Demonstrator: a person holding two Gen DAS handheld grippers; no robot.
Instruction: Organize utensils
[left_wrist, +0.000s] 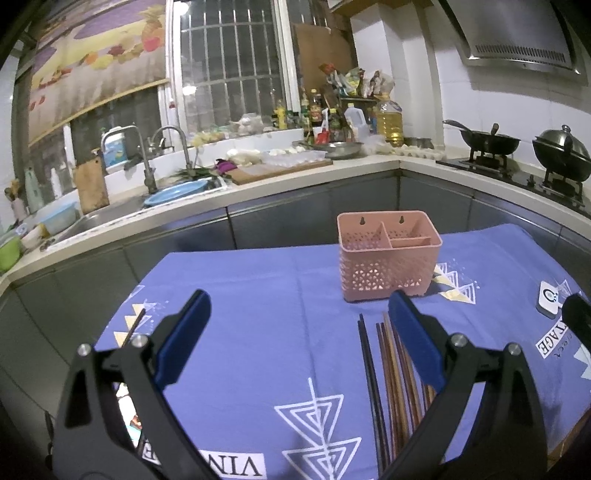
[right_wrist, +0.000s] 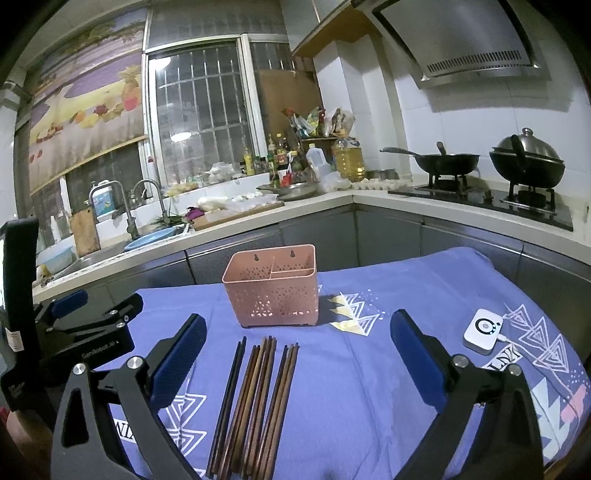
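On the blue cloth (left_wrist: 258, 295) in the left wrist view stands a pink basket (left_wrist: 388, 254). It has holes in its walls and three little rooms inside, and nothing shows in any of them. The left claw (left_wrist: 295, 306) is spread wide and holds nothing. Its right finger (left_wrist: 413, 332) hangs over a row of chopsticks (left_wrist: 384, 387), dark and brown ones, lying flat just in front of the basket. One more thin stick (left_wrist: 135, 326) lies far off at the cloth's left edge.

Over the cloth in the right wrist view, the same pink basket (right_wrist: 271, 291) looks bare inside. The right claw (right_wrist: 299, 328) is spread wide too, pinching nothing. The chopsticks (right_wrist: 251, 398) lie side by side between its fingers, down on the cloth. A small white box (right_wrist: 482, 331) with a cord sits to the right. The left claw (right_wrist: 94, 310) shows at the left edge.
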